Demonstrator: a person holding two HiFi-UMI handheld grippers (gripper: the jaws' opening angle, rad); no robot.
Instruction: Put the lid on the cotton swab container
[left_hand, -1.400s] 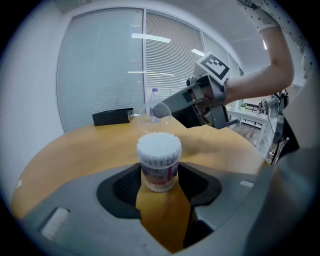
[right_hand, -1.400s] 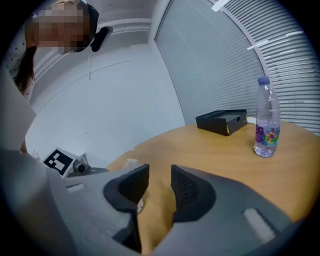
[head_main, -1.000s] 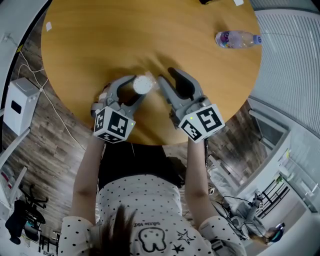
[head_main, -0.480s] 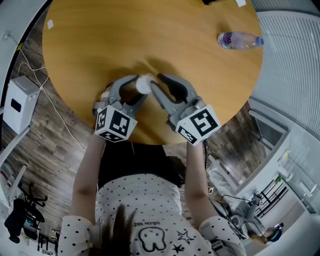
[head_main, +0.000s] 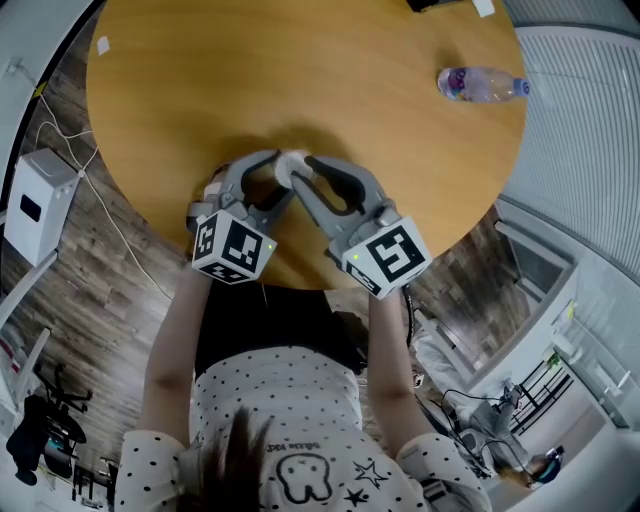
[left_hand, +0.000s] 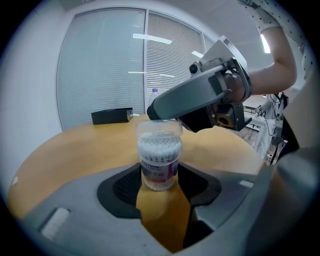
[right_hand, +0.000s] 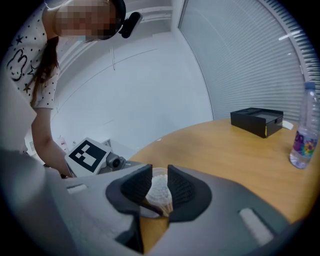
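Note:
A clear cotton swab container (left_hand: 159, 162) full of white swabs stands upright on the round wooden table (head_main: 300, 70). My left gripper (left_hand: 159, 175) is shut on its lower body. A clear lid (left_hand: 159, 128) sits at the container's top. My right gripper (right_hand: 159, 192) reaches in from the right, and its jaws are closing with the pads against the lid's sides. In the head view both grippers meet at the container (head_main: 293, 164) near the table's front edge, the left gripper (head_main: 272, 168) on the left and the right gripper (head_main: 303, 172) on the right.
A water bottle (head_main: 480, 83) lies at the table's far right. A black box (right_hand: 257, 121) sits at the far edge. A white appliance (head_main: 40, 205) with cables stands on the floor to the left.
My right gripper has swung left onto the top of the container and its jaws have narrowed round the lid. The left gripper and container have stayed put.

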